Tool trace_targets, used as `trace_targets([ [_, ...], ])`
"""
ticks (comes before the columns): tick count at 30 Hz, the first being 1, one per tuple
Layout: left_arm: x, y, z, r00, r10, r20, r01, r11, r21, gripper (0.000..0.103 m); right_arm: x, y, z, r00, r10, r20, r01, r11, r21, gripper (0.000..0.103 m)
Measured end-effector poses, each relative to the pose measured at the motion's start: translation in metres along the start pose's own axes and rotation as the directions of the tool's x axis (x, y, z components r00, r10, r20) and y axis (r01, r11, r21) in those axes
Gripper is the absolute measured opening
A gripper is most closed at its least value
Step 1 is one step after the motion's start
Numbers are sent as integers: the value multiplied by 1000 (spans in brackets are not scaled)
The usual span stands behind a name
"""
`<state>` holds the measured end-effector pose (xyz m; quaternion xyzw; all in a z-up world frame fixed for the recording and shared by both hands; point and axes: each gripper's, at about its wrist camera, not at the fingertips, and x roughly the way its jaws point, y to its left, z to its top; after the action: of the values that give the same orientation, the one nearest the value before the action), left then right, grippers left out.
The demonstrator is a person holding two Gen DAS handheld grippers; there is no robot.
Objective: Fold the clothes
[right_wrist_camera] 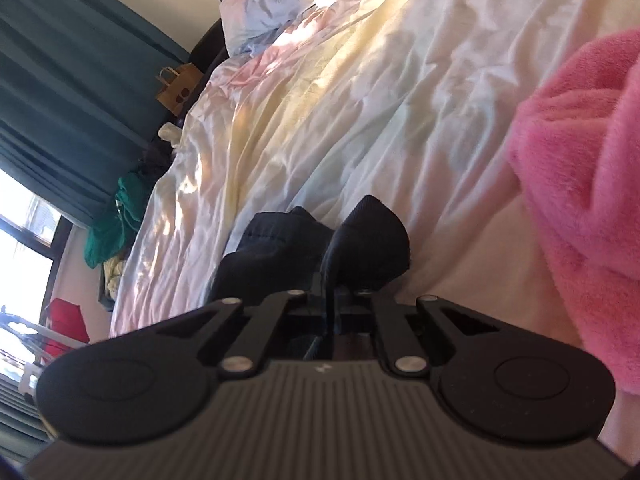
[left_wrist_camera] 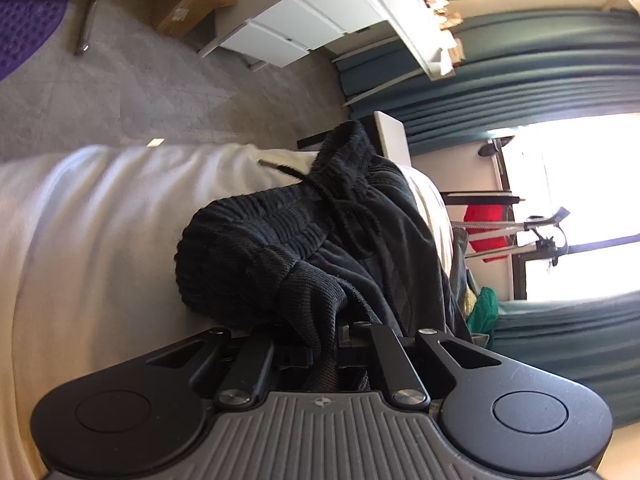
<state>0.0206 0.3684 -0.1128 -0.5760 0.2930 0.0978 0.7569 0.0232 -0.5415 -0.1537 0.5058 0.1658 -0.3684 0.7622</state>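
1. Left tongs (left_wrist_camera: 325,354) we clamp on black trousers (left_wrist_camera: 280,240), bunched over the white bed (left_wrist_camera: 100,220).
2. Right tongs (right_wrist_camera: 334,312) pinch their other end (right_wrist_camera: 368,240), beside a pink fleece (right_wrist_camera: 580,180).

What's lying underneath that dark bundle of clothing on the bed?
Under the black garment lies the pale bedsheet, showing all round it. Whether anything else hides beneath the folds cannot be seen. Both tongs pinch its cloth.

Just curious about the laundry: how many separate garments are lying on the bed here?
2 that I can see: a black ribbed drawstring garment clamped by both grippers, and a fluffy pink fleece garment on the white bedsheet beside it. More may be hidden.
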Motion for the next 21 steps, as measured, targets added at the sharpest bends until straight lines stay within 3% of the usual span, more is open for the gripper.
trace_targets([
  [4,-3,-33,23,1000,-21,-18,21,1000,16,6,16,59,20,1000,20,11,-18,991,-132,5],
  [7,-7,-65,33,999,-53,-12,53,998,37,6,19,116,45,989,146,-18,-147,983,-110,5],
  [10,-18,-84,35,995,-99,4,99,994,53,6,-13,156,64,941,333,55,-328,941,-88,5],
  [11,-21,-83,33,994,-108,6,108,993,54,6,-27,159,71,911,403,88,-397,914,-82,5],
  [14,-31,-59,29,993,-113,-13,114,993,41,6,-53,140,82,878,453,155,-434,889,-143,5],
  [19,-35,0,15,996,-37,-78,39,999,21,6,-43,37,71,965,257,47,-245,953,-180,5],
  [21,-28,22,10,993,-5,-119,5,1000,-6,7,-34,-3,57,985,173,16,-166,967,-194,5],
])
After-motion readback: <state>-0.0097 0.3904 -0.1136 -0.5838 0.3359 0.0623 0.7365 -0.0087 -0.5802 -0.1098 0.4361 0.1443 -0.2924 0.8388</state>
